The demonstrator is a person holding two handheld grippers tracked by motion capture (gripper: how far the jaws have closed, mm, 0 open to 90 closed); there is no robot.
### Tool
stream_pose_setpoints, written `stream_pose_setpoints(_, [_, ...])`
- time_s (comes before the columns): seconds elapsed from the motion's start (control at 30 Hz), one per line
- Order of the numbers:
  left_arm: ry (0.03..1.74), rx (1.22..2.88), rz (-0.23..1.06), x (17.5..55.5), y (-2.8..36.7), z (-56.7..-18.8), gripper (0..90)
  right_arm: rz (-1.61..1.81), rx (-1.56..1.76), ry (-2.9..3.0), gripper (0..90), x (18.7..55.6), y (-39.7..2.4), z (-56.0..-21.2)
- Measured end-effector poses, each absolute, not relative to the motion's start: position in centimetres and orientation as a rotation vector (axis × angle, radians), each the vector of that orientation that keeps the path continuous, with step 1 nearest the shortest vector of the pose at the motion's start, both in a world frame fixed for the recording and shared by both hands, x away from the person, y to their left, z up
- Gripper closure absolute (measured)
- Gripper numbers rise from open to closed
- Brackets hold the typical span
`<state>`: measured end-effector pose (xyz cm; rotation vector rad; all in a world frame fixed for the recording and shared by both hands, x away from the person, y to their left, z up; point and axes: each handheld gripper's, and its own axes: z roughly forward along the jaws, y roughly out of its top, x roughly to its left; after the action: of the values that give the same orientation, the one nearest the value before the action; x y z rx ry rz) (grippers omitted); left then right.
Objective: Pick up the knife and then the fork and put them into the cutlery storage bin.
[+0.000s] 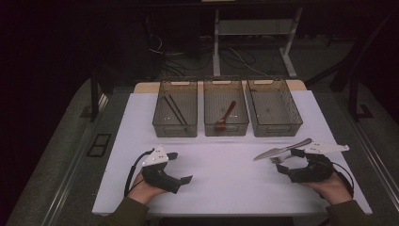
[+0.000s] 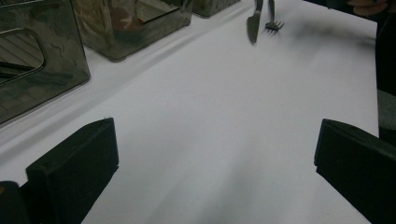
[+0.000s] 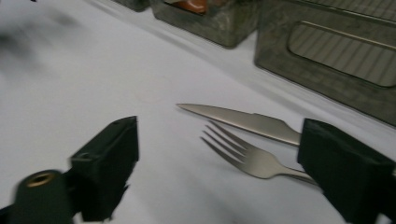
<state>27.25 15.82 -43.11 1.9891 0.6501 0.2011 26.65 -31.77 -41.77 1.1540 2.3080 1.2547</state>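
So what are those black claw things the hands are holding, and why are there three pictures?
They are grabbing tools, one in each of a person's hands. The left gripper and right gripper are both open and hold nothing. One picture looks down from above the white table. The other two come from little cameras riding on each gripper. Near the right gripper lie a knife and a fork. Behind stand three see-through bins: the left bin has chopsticks, the middle bin a red spoon.
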Motion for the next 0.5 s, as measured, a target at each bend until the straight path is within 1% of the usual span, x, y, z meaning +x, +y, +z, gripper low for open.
stream_pose_setpoints(0.03, [0.649,1.988,0.199,27.3,15.8,-43.1,0.0,1.242,1.164,2.311,15.7,27.0,-32.1,-41.7])
stream_pose_setpoints(0.13, [0.649,1.989,0.203,27.2,15.8,-43.1,0.0,1.203,1.197,2.299,25.6,28.0,-32.9,-41.5])
stream_pose_setpoints(0.2, [0.65,1.983,0.205,27.3,15.9,-43.1,0.0,1.194,1.238,2.293,35.0,28.7,-33.5,-41.4])
stream_pose_setpoints(0.27, [0.651,1.982,0.204,27.3,15.9,-43.2,0.0,1.169,1.267,2.283,42.4,29.4,-34.0,-41.3])
stream_pose_setpoints(0.37, [0.656,1.983,0.203,27.4,15.9,-43.2,0.0,1.131,1.306,2.264,51.3,30.5,-34.7,-41.3])
stream_pose_setpoints(0.4, [0.657,1.983,0.203,27.4,15.9,-43.2,0.0,1.114,1.327,2.262,55.8,31.0,-35.0,-41.4])
stream_pose_setpoints(0.5, [0.659,1.986,0.195,27.4,15.8,-43.3,0.0,1.062,1.349,2.264,65.5,31.9,-35.7,-41.7])
